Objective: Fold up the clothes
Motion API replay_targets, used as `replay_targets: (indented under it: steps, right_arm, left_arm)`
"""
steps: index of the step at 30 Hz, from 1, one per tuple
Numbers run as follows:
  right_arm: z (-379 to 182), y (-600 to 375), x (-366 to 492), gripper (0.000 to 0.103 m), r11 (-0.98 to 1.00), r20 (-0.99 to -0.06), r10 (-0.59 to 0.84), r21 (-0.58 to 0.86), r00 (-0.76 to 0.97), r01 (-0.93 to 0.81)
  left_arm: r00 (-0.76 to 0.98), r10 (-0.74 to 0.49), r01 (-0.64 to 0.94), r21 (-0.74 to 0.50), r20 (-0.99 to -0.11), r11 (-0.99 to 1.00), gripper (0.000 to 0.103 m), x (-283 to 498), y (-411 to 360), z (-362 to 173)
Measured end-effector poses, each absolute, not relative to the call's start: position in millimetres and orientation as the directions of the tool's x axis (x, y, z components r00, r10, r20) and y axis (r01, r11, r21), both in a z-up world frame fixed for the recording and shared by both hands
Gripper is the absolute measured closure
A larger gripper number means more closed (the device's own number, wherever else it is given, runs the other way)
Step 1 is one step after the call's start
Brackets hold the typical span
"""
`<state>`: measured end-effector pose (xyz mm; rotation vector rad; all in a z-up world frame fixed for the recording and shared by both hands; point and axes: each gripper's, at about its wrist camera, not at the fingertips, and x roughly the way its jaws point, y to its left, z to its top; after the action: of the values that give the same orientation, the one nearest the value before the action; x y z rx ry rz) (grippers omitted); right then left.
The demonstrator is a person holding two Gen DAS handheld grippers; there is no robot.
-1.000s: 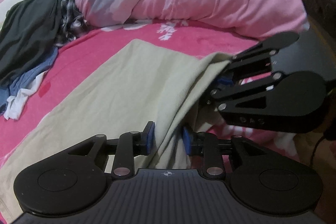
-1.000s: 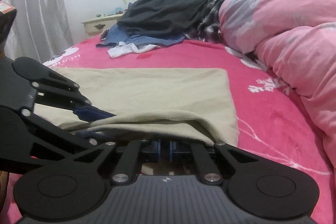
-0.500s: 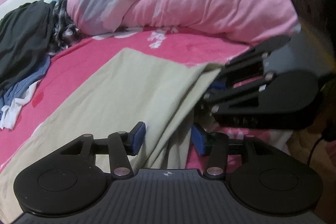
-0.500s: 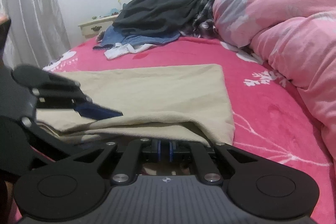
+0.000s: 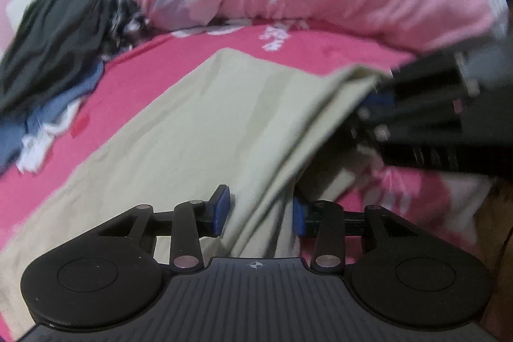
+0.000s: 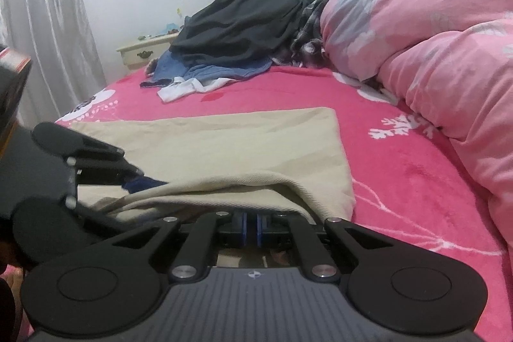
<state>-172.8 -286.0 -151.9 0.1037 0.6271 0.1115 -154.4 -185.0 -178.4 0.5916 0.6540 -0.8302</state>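
The left claw [image 5: 259,212] was partly open and had just been closing, a raised fold of the beige cloth [image 5: 198,130] between its pads. The right claw [image 6: 251,229] was pinched shut on the cloth's edge. The cloth lay on the pink bed [image 6: 400,181], near a pink quilt [image 6: 433,31] and a clothes pile [image 6: 237,34].

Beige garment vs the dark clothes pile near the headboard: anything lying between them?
Nothing. In the right wrist view, only bare pink bedsheet separates the beige garment from the dark clothes pile. The left wrist view agrees, though blurred.
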Motion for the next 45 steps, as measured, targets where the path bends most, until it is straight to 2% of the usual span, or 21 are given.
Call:
replay_targets:
  steps: [1, 2, 4, 7, 9, 12, 18, 21, 24, 29, 31, 35, 37, 38, 40, 44, 45]
  right_arm:
    - [-151.9, -286.1, -173.2, 0.102, 0.989, -0.579, 0.132, 0.128, 0.805, -0.071]
    - [-151.9, -286.2, -173.8, 0.102, 0.99, -0.578, 0.13, 0.127, 0.806, -0.068]
    - [-151.8, -286.0, -174.9, 0.103, 0.99, -0.575, 0.126, 0.123, 0.809, -0.067]
    - [-151.5, -284.3, -175.7, 0.103, 0.992, -0.571, 0.118, 0.106, 0.813, -0.069]
    - [-151.7, -284.2, -176.1, 0.103, 0.993, -0.572, 0.112, 0.099, 0.813, -0.067]
    - [-152.3, -286.6, -177.1, 0.103, 0.993, -0.574, 0.105, 0.102, 0.812, -0.057]
    - [-155.1, -287.6, -179.7, 0.103, 0.994, -0.577, 0.095, 0.091, 0.811, -0.052]
    - [-157.8, -290.0, -177.7, 0.103, 0.993, -0.595, 0.105, 0.099, 0.797, -0.057]
    - [-160.4, -295.6, -173.0, 0.103, 0.987, -0.648, 0.153, 0.134, 0.746, -0.086]
    - [-152.0, -307.8, -185.3, 0.093, 0.969, -0.699, 0.242, 0.205, 0.673, -0.135]
    - [-151.1, -309.4, -188.1, 0.09, 0.955, -0.698, 0.286, 0.264, 0.657, -0.136]
    - [-158.6, -305.4, -175.5, 0.09, 0.918, -0.679, 0.366, 0.375, 0.637, -0.128]
    - [-166.1, -309.4, -164.3, 0.09, 0.906, -0.657, 0.355, 0.417, 0.666, -0.071]
    - [-170.0, -314.7, -157.9, 0.096, 0.897, -0.646, 0.343, 0.441, 0.682, -0.034]
    - [-174.6, -320.5, -149.9, 0.096, 0.882, -0.621, 0.329, 0.472, 0.711, 0.004]
    - [-172.7, -287.8, -166.3, 0.094, 0.975, -0.624, 0.212, 0.185, 0.752, -0.122]
    - [-173.9, -286.3, -170.5, 0.092, 0.974, -0.636, 0.226, 0.174, 0.738, -0.148]
  left_arm:
    - [0.516, -0.471, 0.811, 0.232, -0.716, 0.536, 0.07, -157.6, -184.1, -177.5]
    - [0.524, -0.473, 0.81, 0.242, -0.708, 0.535, 0.081, -159.8, -183.0, -176.2]
    - [0.559, -0.468, 0.803, 0.306, -0.684, 0.512, 0.084, -166.6, -183.7, -175.2]
    - [0.58, -0.452, 0.797, 0.359, -0.678, 0.486, 0.084, -171.7, -186.2, -178.0]
    - [0.592, -0.434, 0.793, 0.392, -0.679, 0.466, 0.077, -174.7, -188.0, -180.9]
    - [0.613, -0.424, 0.783, 0.441, -0.667, 0.44, 0.075, -181.3, -186.8, -184.1]
    - [0.61, -0.429, 0.787, 0.443, -0.666, 0.43, 0.075, -188.3, -177.1, -183.4]
    - [0.609, -0.435, 0.788, 0.445, -0.663, 0.426, 0.083, -189.5, -175.5, -184.0]
    - [0.609, -0.432, 0.788, 0.443, -0.666, 0.428, 0.084, -188.7, -176.9, -185.4]
    - [0.624, -0.425, 0.778, 0.469, -0.656, 0.417, 0.084, -192.2, -179.2, -188.7]
    - [0.625, -0.422, 0.777, 0.468, -0.657, 0.422, 0.084, -191.3, -180.4, -188.8]
    - [0.632, -0.423, 0.773, 0.484, -0.65, 0.411, 0.084, -193.6, -180.2, -190.5]
    - [0.64, -0.427, 0.767, 0.505, -0.638, 0.396, 0.084, -197.3, -179.7, -193.0]
    - [0.647, -0.428, 0.762, 0.518, -0.631, 0.388, 0.084, -199.0, -180.0, -194.2]
    - [0.659, -0.431, 0.752, 0.544, -0.616, 0.373, 0.084, -202.4, -180.6, -196.6]
    - [0.651, -0.439, 0.759, 0.535, -0.619, 0.371, 0.084, -201.6, -177.9, -198.1]
    - [0.652, -0.441, 0.758, 0.54, -0.617, 0.366, 0.084, -202.4, -177.9, -199.2]
